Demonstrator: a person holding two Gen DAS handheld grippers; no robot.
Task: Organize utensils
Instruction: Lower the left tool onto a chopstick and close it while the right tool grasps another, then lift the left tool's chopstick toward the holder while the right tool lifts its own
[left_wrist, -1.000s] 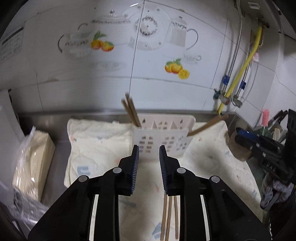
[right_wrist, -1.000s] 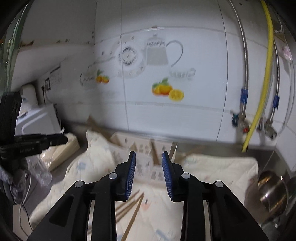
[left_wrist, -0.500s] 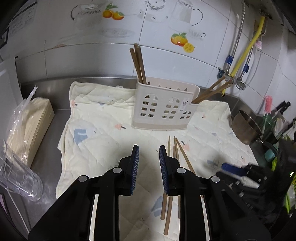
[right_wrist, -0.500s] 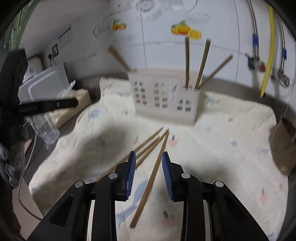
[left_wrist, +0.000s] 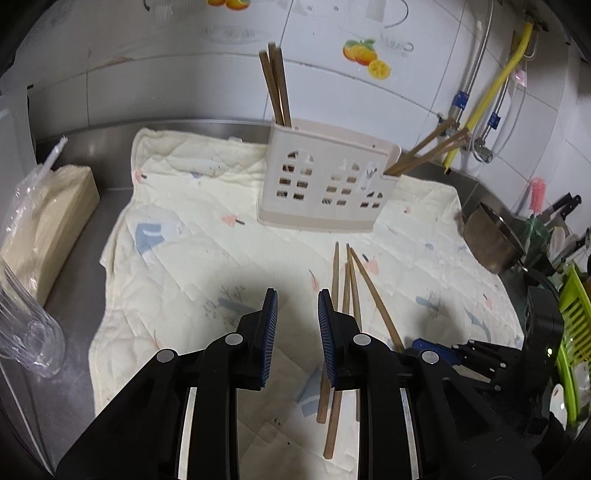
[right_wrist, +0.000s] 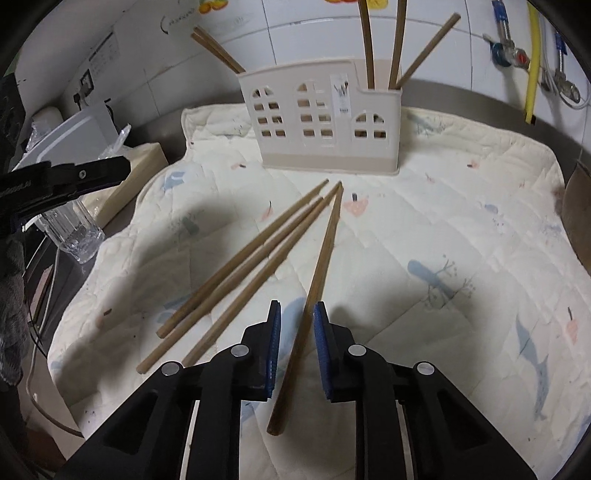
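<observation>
Right gripper (right_wrist: 295, 325) is closing narrow around one chopstick (right_wrist: 320, 258) mid-cloth (right_wrist: 461, 229), pads not yet pressing; left gripper (left_wrist: 295, 314) is hovering narrow, empty.

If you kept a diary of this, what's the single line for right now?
right gripper: closing around lone chopstick, pads not yet pressing | left gripper: open, empty | three chopsticks on cloth

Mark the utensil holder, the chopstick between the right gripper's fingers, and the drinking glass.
utensil holder (right_wrist: 321, 122), right wrist view, on its front wall.
chopstick (right_wrist: 325, 251), right wrist view, on its mid shaft.
drinking glass (right_wrist: 74, 232), right wrist view, on its side wall.
</observation>
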